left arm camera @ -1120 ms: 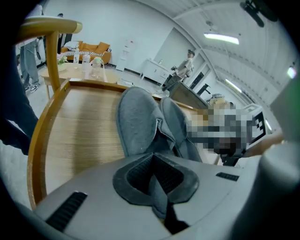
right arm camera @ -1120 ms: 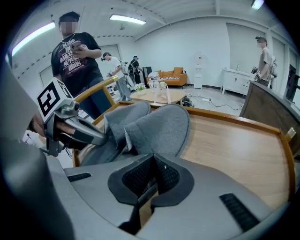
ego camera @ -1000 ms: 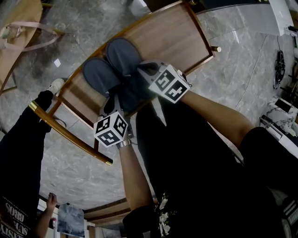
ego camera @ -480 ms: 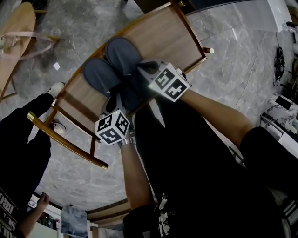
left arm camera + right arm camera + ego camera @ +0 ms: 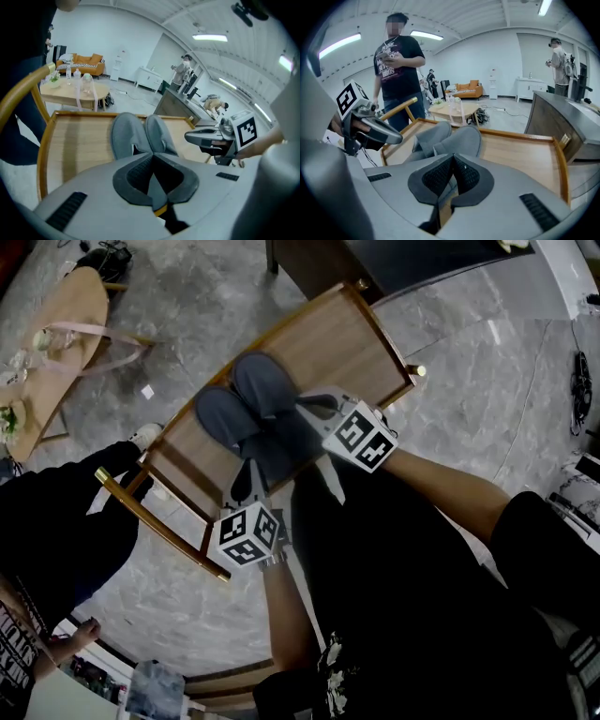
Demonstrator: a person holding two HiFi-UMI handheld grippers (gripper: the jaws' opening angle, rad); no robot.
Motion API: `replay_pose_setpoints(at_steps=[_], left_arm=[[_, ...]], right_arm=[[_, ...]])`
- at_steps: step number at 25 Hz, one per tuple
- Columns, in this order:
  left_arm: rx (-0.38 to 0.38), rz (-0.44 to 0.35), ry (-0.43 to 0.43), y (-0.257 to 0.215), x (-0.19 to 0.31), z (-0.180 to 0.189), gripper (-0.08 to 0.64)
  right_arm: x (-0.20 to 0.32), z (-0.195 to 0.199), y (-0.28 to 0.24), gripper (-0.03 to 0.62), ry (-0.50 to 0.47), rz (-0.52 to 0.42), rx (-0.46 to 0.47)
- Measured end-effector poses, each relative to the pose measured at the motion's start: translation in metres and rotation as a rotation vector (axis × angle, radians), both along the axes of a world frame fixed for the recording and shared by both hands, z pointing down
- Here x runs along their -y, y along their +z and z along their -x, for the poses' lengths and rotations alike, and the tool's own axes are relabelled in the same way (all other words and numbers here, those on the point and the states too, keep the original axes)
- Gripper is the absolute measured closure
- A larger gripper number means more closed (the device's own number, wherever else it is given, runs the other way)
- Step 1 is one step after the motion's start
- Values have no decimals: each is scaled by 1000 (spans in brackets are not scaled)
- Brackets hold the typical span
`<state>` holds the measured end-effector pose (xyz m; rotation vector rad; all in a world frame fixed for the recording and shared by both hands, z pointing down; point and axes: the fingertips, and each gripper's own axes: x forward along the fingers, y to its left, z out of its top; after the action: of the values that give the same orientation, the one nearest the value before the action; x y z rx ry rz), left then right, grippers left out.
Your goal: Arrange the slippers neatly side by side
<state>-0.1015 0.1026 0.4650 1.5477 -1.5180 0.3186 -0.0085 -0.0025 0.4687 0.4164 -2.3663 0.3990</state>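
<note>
My left claw (image 5: pixel 152 158) and right claw (image 5: pixel 452 161) are both closed tight, holding nothing. The pair of grey fabric slippers (image 5: pixel 265 388) lies side by side, touching, midway along the raised-rim wooden counter (image 5: pixel 330 332). Bare wood opens on either side, up to the rims.

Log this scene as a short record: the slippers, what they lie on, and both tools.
slippers: two grey slippers, side by side, touching, toes pointing the same way
surface: wooden table with a raised rim; slippers lie near one end
left tool: shut, at the slippers' heel end
right tool: shut, at the slippers' heel end, beside the left one
bystander: person in dark clothes standing next to the table
</note>
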Motion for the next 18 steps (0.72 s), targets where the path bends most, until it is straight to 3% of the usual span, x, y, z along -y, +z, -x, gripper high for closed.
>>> replay_pose_setpoints(at_steps=[4, 10, 18], left_arm=[[95, -130, -45, -67, 8, 3, 557], [334, -407, -81, -176, 52, 22, 557], [448, -700, -222, -309, 58, 43, 557]], right_arm=[[5, -9, -59, 592, -24, -8, 87], [35, 11, -165, 594, -75, -138, 293], [43, 46, -301, 594, -77, -176, 571]])
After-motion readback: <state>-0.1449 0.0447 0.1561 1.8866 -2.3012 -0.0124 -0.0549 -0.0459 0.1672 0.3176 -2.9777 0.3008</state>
